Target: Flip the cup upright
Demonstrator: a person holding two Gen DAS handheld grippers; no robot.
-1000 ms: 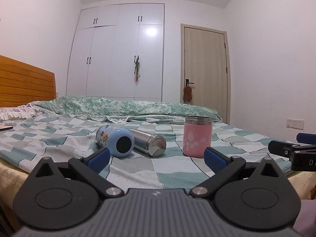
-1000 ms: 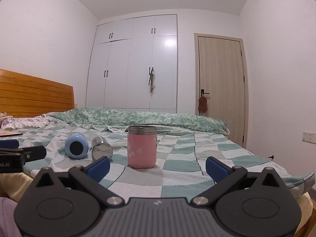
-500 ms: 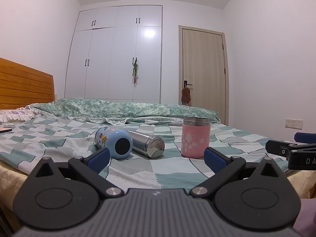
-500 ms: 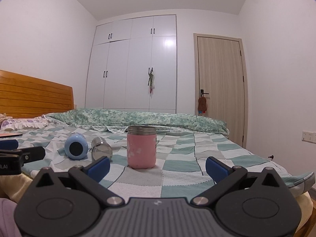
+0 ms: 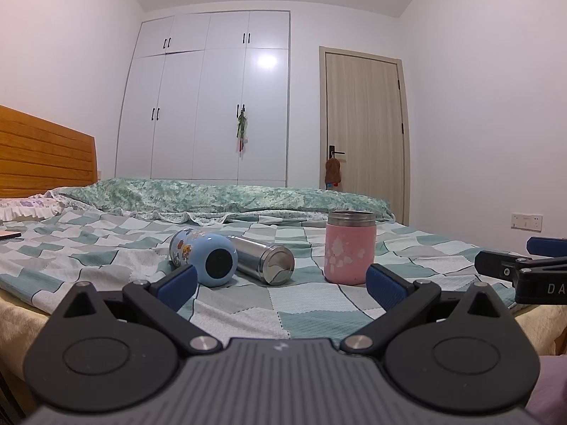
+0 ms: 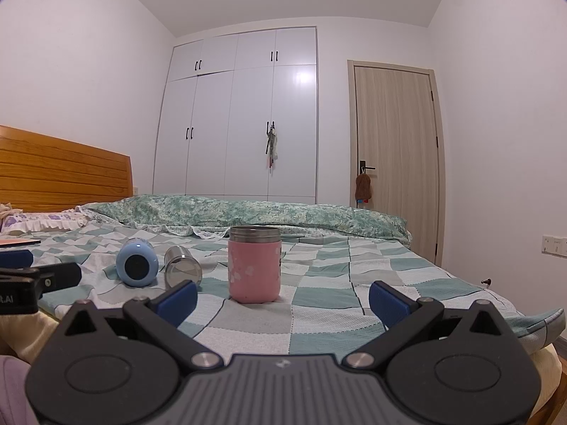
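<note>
A light blue cup [image 5: 205,260] with cartoon stickers lies on its side on the checked bedspread [image 5: 106,248], its base toward me. It also shows in the right wrist view [image 6: 136,264]. A steel flask [image 5: 264,264] lies on its side beside it, also in the right wrist view [image 6: 182,271]. A pink cup [image 5: 350,248] with a steel rim stands upright to the right, also in the right wrist view [image 6: 254,264]. My left gripper [image 5: 280,283] is open and empty, short of the cups. My right gripper [image 6: 283,297] is open and empty, short of the pink cup.
A folded green quilt [image 5: 219,198] lies across the far side of the bed. A wooden headboard [image 5: 39,159] is at the left. A white wardrobe [image 5: 212,99] and a door [image 5: 365,127] stand behind. The bed's near edge is just under both grippers.
The left gripper's view has tilted slightly, so the cups sit a little higher in frame. The right gripper has hardly moved. Both stay open.
</note>
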